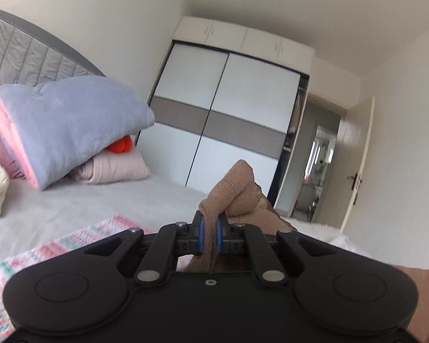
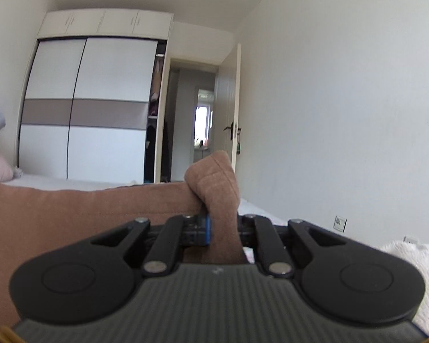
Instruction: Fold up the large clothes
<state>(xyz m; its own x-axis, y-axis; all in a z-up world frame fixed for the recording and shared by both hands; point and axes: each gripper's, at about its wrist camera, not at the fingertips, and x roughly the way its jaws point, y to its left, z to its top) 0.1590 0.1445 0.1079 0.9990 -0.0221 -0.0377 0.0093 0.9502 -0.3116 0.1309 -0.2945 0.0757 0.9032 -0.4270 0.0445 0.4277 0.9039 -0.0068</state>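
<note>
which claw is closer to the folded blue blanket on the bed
Left. The left claw has the blue blanket close ahead to its left. From the right claw, it shows only as a sliver at the far left edge.

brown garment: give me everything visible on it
The brown garment looks like a soft, finely ribbed knit, tan to light brown, no print visible. Both grippers are shut on it: the left gripper pinches a bunched fold that peaks above its blue pads, the right gripper clamps another bunched edge. In the right view the cloth runs leftward from the clamp as a straight-edged span, in front of the bed. Its full shape is hidden.
</note>
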